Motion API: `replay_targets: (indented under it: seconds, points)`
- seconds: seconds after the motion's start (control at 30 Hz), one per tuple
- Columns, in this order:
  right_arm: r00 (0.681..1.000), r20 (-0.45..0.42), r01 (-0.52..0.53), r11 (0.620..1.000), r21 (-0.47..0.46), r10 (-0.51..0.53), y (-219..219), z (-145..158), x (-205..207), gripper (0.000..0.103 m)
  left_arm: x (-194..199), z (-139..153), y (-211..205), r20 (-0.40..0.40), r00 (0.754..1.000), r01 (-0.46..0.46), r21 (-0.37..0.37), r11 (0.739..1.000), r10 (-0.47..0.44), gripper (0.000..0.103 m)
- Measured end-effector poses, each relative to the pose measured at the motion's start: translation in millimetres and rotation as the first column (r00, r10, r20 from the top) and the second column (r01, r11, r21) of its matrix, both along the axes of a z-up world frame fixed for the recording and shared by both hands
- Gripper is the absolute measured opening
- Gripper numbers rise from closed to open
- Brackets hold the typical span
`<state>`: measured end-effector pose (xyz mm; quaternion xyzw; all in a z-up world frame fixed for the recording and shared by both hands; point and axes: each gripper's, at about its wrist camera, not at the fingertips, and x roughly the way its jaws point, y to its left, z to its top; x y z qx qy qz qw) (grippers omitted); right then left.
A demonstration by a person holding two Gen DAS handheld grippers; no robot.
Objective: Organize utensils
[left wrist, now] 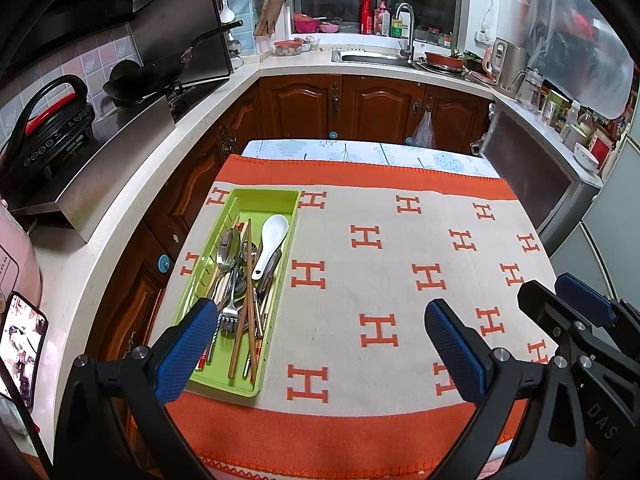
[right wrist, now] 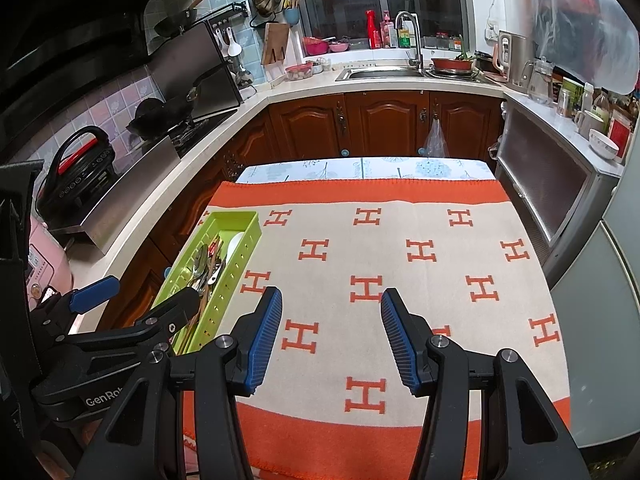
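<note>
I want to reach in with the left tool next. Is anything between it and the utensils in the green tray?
Nothing visible blocks it. The left tool is open above the blanket, its left finger already over the green tray's near end. The utensils lie uncovered in the open-topped tray.

The left gripper [left wrist: 322, 350] hangs with its blue-padded fingers [left wrist: 186, 354] spread wide, nothing between them. The right gripper [right wrist: 329, 338] is likewise spread, holding nothing, its fingers [right wrist: 262, 344] pointing toward twelve o'clock. Seen from the left wrist camera, the right gripper sits at four o'clock, just beside.
</note>
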<state>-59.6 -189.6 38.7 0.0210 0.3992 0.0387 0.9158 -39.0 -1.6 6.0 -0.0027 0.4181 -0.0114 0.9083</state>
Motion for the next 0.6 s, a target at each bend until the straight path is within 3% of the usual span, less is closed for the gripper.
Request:
replay_targets:
  seconds: [0.6]
  points:
    - [1.0, -0.003, 0.0, 1.0, 0.004, 0.0, -2.5, -0.6, 1.3, 0.053, 0.7, -0.8, -0.7, -0.005, 1.0, 0.003, 0.001, 1.0, -0.003, 0.102]
